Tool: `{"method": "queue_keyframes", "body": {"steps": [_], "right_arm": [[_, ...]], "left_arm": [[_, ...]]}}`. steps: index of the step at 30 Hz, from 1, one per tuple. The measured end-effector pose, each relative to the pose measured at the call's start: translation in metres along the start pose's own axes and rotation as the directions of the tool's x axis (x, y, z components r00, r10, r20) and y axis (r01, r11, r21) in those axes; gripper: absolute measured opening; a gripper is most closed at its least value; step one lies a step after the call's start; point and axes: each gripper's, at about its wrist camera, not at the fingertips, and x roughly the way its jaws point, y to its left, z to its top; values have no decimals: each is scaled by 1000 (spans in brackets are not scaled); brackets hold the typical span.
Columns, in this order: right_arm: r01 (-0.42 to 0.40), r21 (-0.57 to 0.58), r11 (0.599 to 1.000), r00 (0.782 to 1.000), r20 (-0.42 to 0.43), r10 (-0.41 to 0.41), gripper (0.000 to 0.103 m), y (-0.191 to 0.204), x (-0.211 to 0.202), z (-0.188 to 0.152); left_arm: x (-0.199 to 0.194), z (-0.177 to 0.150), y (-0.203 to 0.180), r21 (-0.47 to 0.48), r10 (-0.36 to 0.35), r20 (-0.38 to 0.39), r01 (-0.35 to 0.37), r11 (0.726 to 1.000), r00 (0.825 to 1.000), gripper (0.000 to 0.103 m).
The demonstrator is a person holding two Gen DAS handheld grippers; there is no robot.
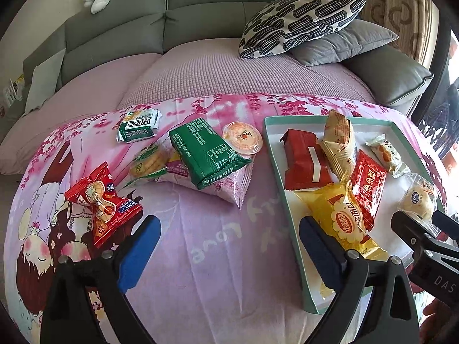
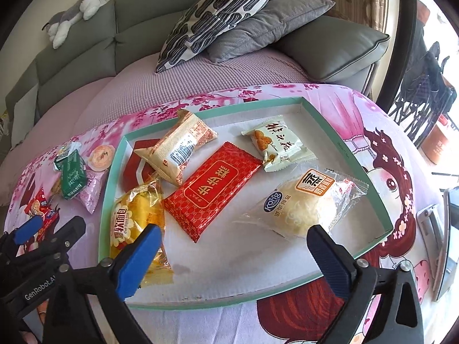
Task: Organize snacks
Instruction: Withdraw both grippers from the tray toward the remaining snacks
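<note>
6 snacks already lie in the teal tray: red pack, yellow bread, clear-wrapped bun and 3 others. About 6 remain on the pink counter at 10 o'clock from the tray, among them the green pack. Left claw and right claw both gape wide, empty.

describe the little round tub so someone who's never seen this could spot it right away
Start at the shallow mint-rimmed cardboard tray on the pink floral cloth. Just outside its far left corner sits the small round clear plastic tub with an orange lid, touching the dark green foil packet. It is the only round, rigid container; everything nearby is a flat wrapper.
</note>
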Motion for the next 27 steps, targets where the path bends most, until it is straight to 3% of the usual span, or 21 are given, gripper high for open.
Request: {"method": "queue_keyframes", "body": {"steps": [9, 16, 22, 27], "right_arm": [[41, -5, 999, 999, 34, -40, 103, -1, -7, -1], [52, -14, 999, 996, 71, -51, 103, 4, -14, 1], [39, -20, 999, 994, 107, -37, 103, 14, -21, -1], [105, -52, 993, 986, 135, -97, 103, 22, -25, -4]], "left_arm": [[-8, -4, 1, -14, 32, 35, -32, 999, 999, 97], [-16, -3, 5, -36, 141, 80, -139, 990, 987, 97], [-21, -2, 10, -51, 130, 88, -126, 991, 988, 97], [-20, -2, 15, -66, 107, 51, -103, 992, 993, 97]]}}
